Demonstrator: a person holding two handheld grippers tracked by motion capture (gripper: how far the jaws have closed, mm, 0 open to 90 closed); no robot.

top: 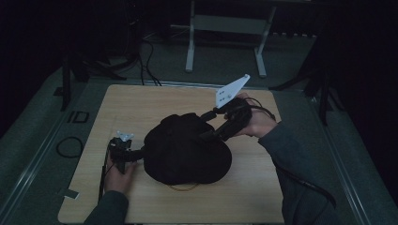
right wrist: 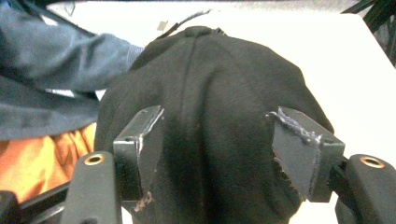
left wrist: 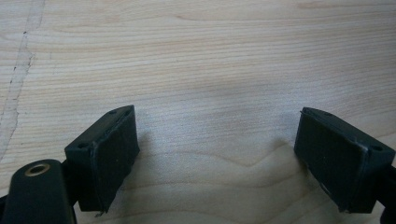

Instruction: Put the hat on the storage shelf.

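A black cloth cap (top: pixel 185 152) lies in a dome on the middle of the wooden table (top: pixel 141 103). My right gripper (top: pixel 206 125) hangs over the cap's far right side, open, its grey plate pointing up. In the right gripper view its jaws (right wrist: pixel 217 116) stand wide apart just above the cap (right wrist: pixel 210 74), with nothing between them. My left gripper (top: pixel 123 151) rests at the cap's left edge. The left gripper view has its open jaws (left wrist: pixel 217 116) over bare wood (left wrist: pixel 210 56), holding nothing.
A grey sleeve (right wrist: pixel 51 60) and an orange patch (right wrist: pixel 46 158) lie left of the cap in the right gripper view. A thin yellowish loop (top: pixel 185 187) peeks from under the cap's near edge. A metal stand (top: pixel 225 23) and cables (top: pixel 70 145) are beyond the table.
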